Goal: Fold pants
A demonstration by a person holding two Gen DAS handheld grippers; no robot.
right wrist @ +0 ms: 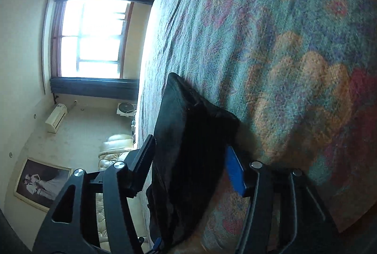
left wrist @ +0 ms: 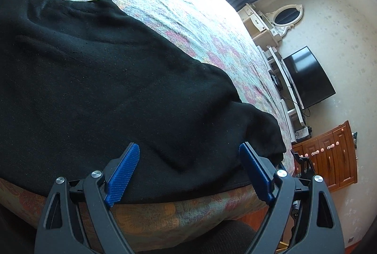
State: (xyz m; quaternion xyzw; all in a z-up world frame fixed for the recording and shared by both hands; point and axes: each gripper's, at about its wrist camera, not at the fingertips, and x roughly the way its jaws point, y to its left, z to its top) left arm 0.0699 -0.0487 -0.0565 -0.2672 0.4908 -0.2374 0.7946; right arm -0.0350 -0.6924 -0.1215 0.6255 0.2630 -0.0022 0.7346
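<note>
Looks like the fold edge is being let go, so I'd back the right gripper (right wrist: 188,166) straight off without dragging the cloth. The black pants (left wrist: 113,79) lie on the bed (left wrist: 179,16), near its front edge. Right fingers apart, a thick fold between them, pads not pressing. Left gripper (left wrist: 188,174) wide apart, hovering over the pants' near edge, gripping nothing.
</note>
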